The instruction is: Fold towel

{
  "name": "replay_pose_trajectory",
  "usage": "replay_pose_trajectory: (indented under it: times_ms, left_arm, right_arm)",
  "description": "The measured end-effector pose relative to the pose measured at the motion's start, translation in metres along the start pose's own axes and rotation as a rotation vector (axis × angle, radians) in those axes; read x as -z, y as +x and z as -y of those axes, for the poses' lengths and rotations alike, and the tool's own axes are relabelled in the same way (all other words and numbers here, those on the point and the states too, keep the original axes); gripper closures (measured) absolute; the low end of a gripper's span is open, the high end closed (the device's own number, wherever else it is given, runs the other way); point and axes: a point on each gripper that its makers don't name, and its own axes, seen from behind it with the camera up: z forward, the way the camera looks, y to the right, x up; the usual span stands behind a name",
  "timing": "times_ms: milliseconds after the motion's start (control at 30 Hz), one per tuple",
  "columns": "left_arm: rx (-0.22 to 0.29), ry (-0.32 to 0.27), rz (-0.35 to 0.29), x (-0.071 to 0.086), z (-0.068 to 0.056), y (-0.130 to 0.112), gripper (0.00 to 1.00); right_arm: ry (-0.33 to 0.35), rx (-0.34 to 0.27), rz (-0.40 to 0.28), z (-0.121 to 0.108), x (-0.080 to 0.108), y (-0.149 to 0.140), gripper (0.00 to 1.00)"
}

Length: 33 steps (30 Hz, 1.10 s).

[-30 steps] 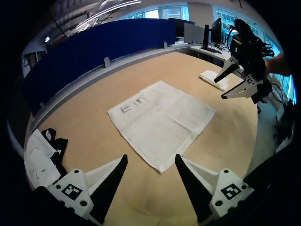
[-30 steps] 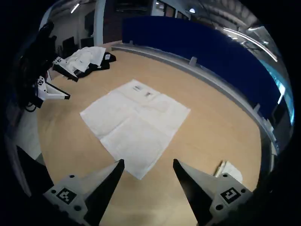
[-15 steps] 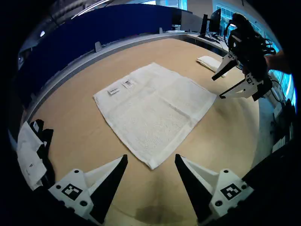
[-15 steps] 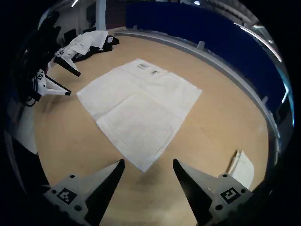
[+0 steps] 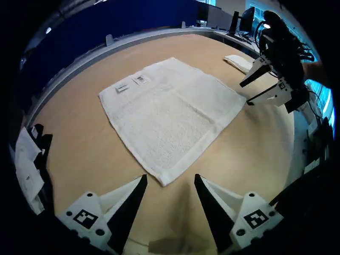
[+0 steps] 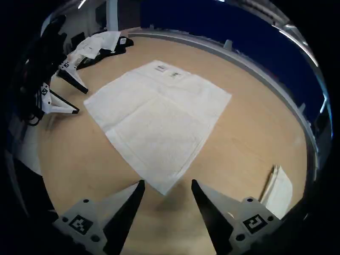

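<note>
Towel (image 5: 170,110) lies flat and unfolded on the tabletop (image 5: 76,140) — left gripper (image 5: 169,176) and right gripper (image 6: 167,181) each poised just short of a separate corner, fingers spread and empty, apparently placed to pinch both corners for the first fold.

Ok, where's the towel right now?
The towel lies spread flat on the table. One corner points at the left gripper in the left gripper view, another at the right gripper in the right gripper view.
</note>
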Motion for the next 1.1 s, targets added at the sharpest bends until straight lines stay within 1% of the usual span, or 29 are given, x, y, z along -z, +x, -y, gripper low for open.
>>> replay_pose_trajectory:
  times_ms: [133, 200, 300, 400, 500, 800, 867, 900, 933, 1067, 1100]
  left_arm:
    - [0.028, 0.001, 0.02, -0.003, 0.0, -0.005, 0.25]
    - [0.041, 0.002, 0.025, -0.005, 0.0, -0.007, 0.29]
    - [0.049, 0.004, 0.027, -0.009, 0.0, -0.008, 0.36]
    - [0.053, 0.002, 0.029, -0.013, -0.002, -0.009, 0.42]
    - [0.061, -0.001, 0.034, -0.014, -0.004, -0.012, 0.44]
    - [0.07, 0.007, 0.03, -0.011, -0.002, -0.013, 0.49]
    - [0.069, 0.014, 0.03, -0.011, -0.001, -0.013, 0.53]
    - [0.07, 0.02, 0.03, -0.01, 0.0, -0.013, 0.58]
    - [0.072, 0.026, 0.031, -0.01, 0.001, -0.013, 0.63]
    - [0.09, 0.035, 0.035, -0.009, 0.006, -0.014, 0.75]
    - [0.095, 0.036, 0.035, -0.009, 0.007, -0.014, 0.8]
  right_arm:
    - [-0.002, 0.007, -0.003, 0.002, -0.002, -0.001, 0.27]
    - [0.007, 0.009, -0.001, 0.005, -0.002, -0.003, 0.32]
    - [0.026, 0.004, 0.008, 0.01, -0.003, -0.006, 0.38]
    - [0.028, 0.002, 0.013, 0.012, -0.003, -0.009, 0.43]
    - [0.03, -0.001, 0.017, 0.014, -0.004, -0.012, 0.5]
    - [0.047, -0.023, 0.014, 0.017, -0.008, -0.013, 0.69]
    - [0.048, -0.023, 0.014, 0.017, -0.008, -0.013, 0.74]
    - [0.048, -0.021, 0.014, 0.018, -0.008, -0.013, 0.77]
    - [0.049, -0.019, 0.015, 0.018, -0.008, -0.013, 0.78]
    - [0.049, -0.009, 0.019, 0.02, -0.007, -0.013, 0.82]
    - [0.048, -0.008, 0.019, 0.02, -0.007, -0.012, 0.82]
